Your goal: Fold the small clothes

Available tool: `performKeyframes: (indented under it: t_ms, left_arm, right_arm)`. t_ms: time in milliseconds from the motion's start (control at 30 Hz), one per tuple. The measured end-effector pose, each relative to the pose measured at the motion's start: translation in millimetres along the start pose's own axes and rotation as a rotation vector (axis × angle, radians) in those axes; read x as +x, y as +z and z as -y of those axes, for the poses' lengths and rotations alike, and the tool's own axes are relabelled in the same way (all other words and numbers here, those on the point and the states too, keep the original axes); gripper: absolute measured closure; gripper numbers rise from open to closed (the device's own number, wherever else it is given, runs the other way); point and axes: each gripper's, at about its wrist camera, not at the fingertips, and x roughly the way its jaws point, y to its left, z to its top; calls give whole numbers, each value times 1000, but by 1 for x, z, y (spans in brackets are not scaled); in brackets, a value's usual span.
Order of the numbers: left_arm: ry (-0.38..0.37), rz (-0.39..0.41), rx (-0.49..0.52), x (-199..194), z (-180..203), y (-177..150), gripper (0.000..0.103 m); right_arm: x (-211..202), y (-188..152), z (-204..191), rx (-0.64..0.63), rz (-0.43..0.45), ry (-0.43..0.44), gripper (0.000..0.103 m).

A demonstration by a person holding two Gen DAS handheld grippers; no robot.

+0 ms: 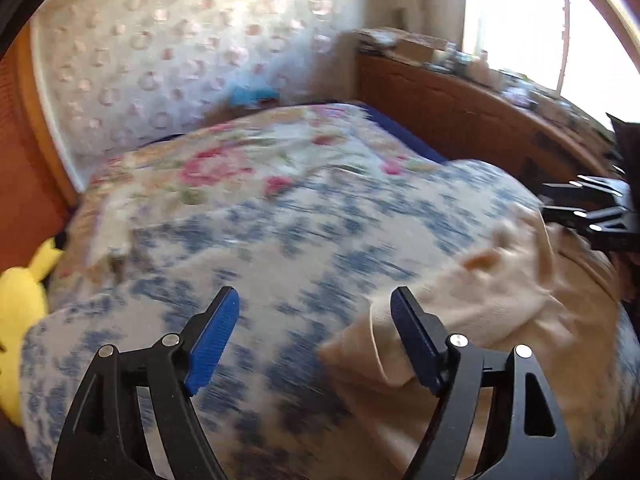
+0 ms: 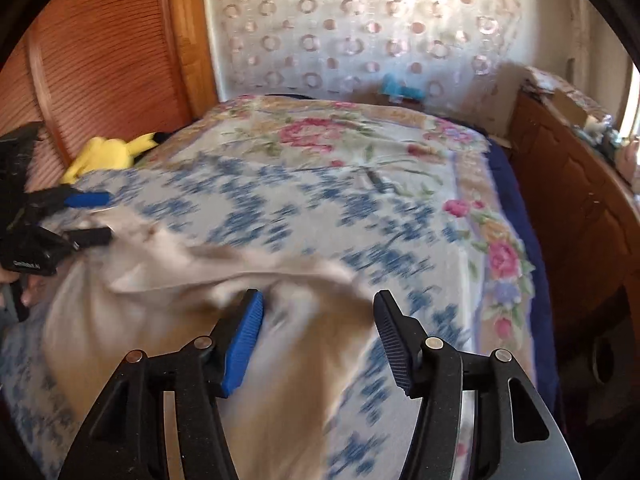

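Bed [image 2: 400,200]: wooden cupboard to its left, wooden dresser [image 2: 572,200] to its right, patterned wall behind; far half of the floral cover bare. Beige garment [image 2: 192,280]: crumpled on the near blue-patterned half, long axis running between my grippers. My left gripper [image 1: 314,320]: jaws apart, garment edge beside its right finger. My right gripper [image 2: 318,320]: jaws apart over the cloth.

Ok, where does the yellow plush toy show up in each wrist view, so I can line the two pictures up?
Left wrist view: the yellow plush toy sits at the far left edge, below the middle, beside the bed.
Right wrist view: it lies upper left, between the ribbed wooden panel and the blue-and-white patterned blanket.
Shared landmark: the small turquoise object at the bed's far end, against the circle-patterned wall.
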Motion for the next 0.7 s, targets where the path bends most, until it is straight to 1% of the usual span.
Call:
performKeyframes:
  t_ms: [100,133,233,267,400,467,567,700]
  left_arm:
    - [-19,18,-95,-5,-21,4,24]
    - [-27,22,-102,-8,-24,3,24]
    - [-38,20,-77,-17,-26,-2,24]
    - [-58,17,-77,-21,-27,-6,24]
    - [-123,30,-63,-36,-19,-15,24]
    - [-150,33,-41,-46,-11,-23,24]
    - [-175,9,9,-51,2,-37,24]
    - [-197,-44,40,-40,16,-43,24]
  right_arm:
    - [4,7,9,43,19,-53,44]
    - [5,8,12,48,23,-70,44]
    - [5,2,14,50,19,-91,44]
    - [4,1,15,56,20,-95,44]
    - [-13,-4,8,99,58,-23,44]
    - [-24,-9,3,98,59,36,44]
    - [-19,-14,-4,102,1,125,44]
    - [0,-15,-6,102,-57,135,44]
